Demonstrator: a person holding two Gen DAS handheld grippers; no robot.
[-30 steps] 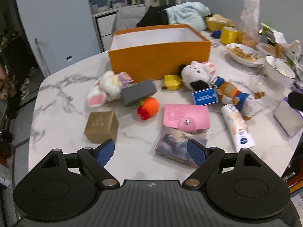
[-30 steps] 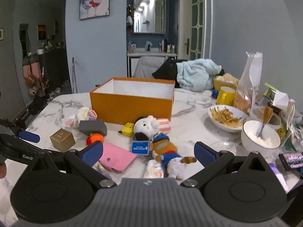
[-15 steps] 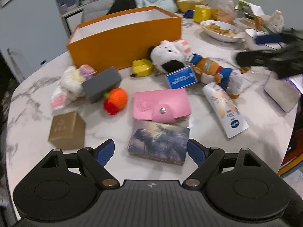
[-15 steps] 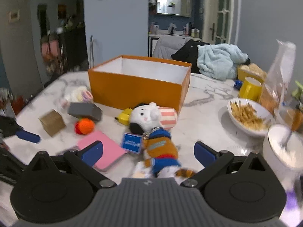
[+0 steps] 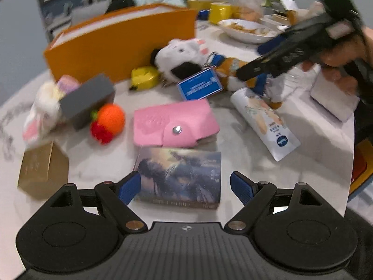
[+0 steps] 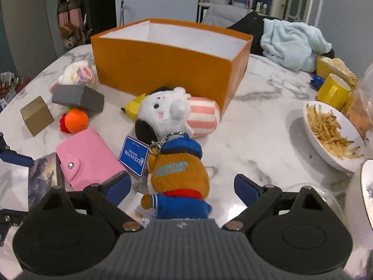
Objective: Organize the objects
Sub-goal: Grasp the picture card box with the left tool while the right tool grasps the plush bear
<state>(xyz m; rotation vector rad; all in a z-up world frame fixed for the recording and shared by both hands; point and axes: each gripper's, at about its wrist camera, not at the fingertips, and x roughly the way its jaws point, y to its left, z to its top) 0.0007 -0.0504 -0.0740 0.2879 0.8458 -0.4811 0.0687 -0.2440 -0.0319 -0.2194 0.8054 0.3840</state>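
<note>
Orange box (image 6: 167, 63) upper centre, with nothing inside so far as visible. Right gripper (image 6: 181, 186) spread wide around orange plush toy (image 6: 178, 172), lower centre. Left gripper (image 5: 185, 185) also spread, straddling picture booklet (image 5: 179, 177). Risk: keychain tag (image 6: 134, 156) snagging, dragging neighbouring white plush (image 6: 163, 114).

The table (image 6: 261, 126) is white marble with grey veins. The box (image 6: 163, 63) is orange outside and white inside. The wallet (image 6: 91, 161) is plain pink with a silver snap. The crocheted ball (image 6: 75, 120) is orange with a red tuft. One small carton (image 6: 37, 115) is gold-brown, the block (image 6: 78, 98) beside it grey. The plush dog (image 6: 163, 114) is white with a black ear and lies against a pink-and-white striped cushion (image 6: 205, 116). The keychain plush (image 6: 179, 177) is orange-brown in blue clothes, with a blue tag (image 6: 134, 156). The mug (image 6: 333, 91) is yellow. The fingers (image 6: 244, 187) have blue pads.
</note>
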